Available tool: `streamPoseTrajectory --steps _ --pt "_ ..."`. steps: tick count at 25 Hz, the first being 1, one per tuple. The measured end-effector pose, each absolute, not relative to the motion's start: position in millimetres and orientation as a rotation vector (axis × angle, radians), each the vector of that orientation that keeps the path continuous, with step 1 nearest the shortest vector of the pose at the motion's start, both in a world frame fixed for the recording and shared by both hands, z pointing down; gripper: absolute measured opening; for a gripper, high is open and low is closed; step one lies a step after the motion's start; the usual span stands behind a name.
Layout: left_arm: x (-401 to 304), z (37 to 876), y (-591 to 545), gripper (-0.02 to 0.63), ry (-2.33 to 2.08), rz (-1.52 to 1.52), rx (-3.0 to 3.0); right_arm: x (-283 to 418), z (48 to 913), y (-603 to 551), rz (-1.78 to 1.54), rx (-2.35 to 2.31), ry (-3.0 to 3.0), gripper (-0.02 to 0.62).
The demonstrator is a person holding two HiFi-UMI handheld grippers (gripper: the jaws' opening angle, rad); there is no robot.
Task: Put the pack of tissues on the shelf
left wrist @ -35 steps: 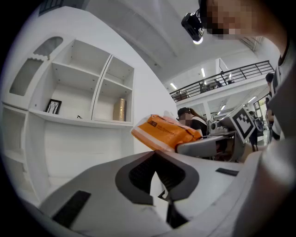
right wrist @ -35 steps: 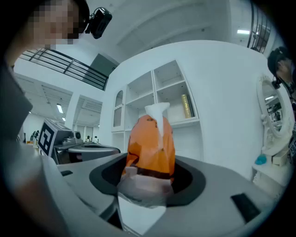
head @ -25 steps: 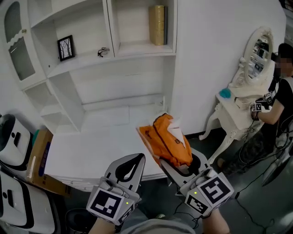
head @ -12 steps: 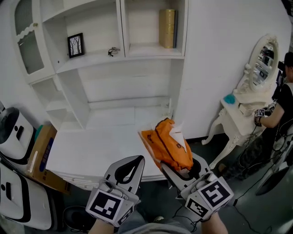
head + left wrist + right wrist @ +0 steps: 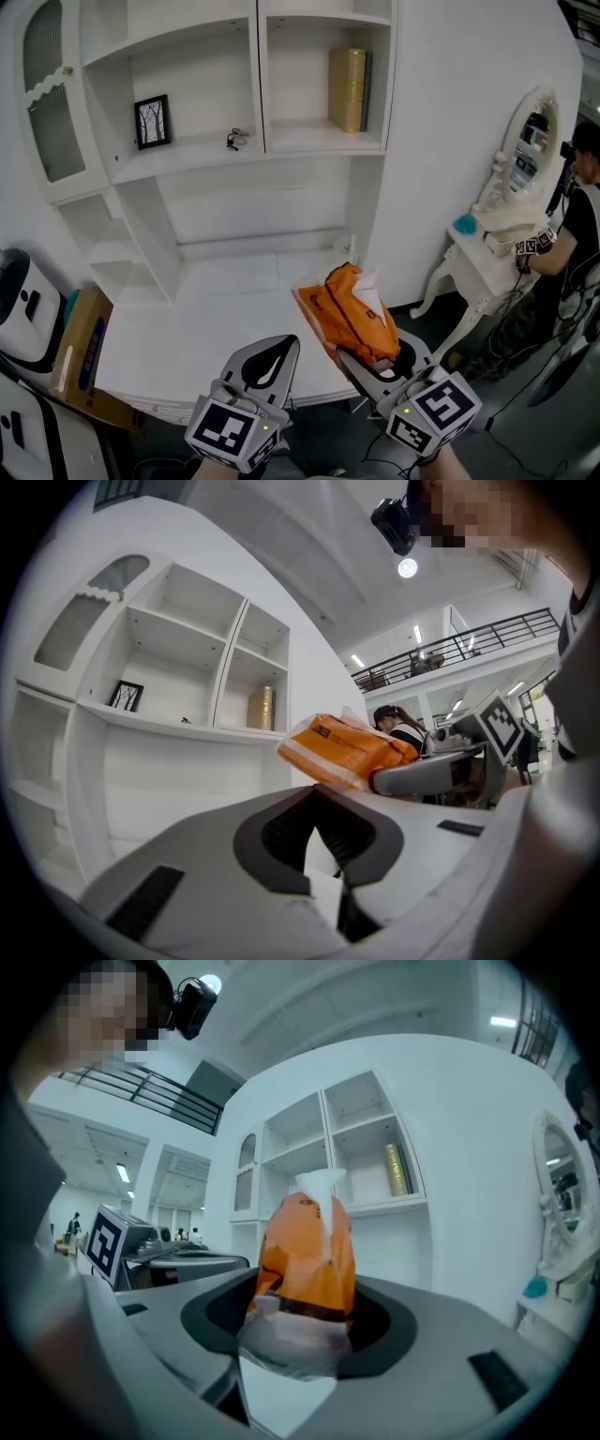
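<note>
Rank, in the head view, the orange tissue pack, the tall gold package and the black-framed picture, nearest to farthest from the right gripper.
1. The orange tissue pack, gripped in the right gripper's jaws.
2. The tall gold package, right shelf compartment.
3. The black-framed picture, left shelf compartment, farthest.

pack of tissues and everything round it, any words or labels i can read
pack of tissues: dark print on the orange wrap, too blurred to read
cardboard box: blue print, too small to read
cubes on left gripper and right gripper: square markers only, no words
</note>
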State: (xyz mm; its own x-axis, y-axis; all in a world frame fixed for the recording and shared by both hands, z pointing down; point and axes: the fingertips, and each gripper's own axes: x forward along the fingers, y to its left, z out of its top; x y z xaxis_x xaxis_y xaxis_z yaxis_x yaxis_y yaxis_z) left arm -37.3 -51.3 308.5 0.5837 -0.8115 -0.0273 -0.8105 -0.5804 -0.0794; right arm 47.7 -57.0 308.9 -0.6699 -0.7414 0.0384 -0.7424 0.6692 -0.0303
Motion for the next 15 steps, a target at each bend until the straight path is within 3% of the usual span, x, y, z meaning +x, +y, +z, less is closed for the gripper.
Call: streamPoseTrajectory --steps 15 --pt "-104.0 276.2 -143.5 0.018 1.201 -0.004 -2.751 -7.5 265.2 -139.0 0.057 1.420 -2.828 0.244"
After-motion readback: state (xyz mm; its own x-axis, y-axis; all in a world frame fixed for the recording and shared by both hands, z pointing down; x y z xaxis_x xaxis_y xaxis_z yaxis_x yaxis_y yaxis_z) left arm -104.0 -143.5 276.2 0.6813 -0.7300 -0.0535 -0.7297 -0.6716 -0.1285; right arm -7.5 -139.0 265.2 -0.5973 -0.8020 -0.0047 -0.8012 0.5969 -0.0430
